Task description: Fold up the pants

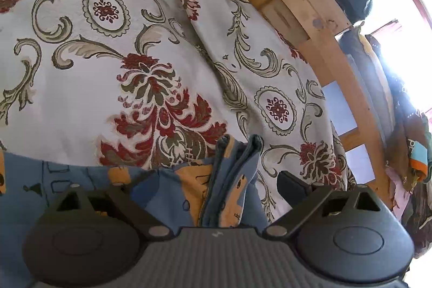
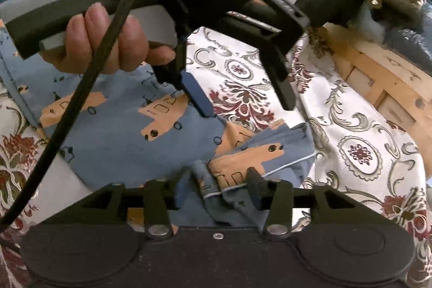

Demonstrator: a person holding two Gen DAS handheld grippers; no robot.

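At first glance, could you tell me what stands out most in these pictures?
The blue pants with orange vehicle prints lie across a white bedspread patterned with red flowers. The left gripper hangs open over them near the picture's middle, a hand on its handle, while the right gripper pinches a bunched edge.

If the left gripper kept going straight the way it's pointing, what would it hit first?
Most likely the bunched blue pants between the open left gripper fingers, then the floral bedspread; depth is unclear.
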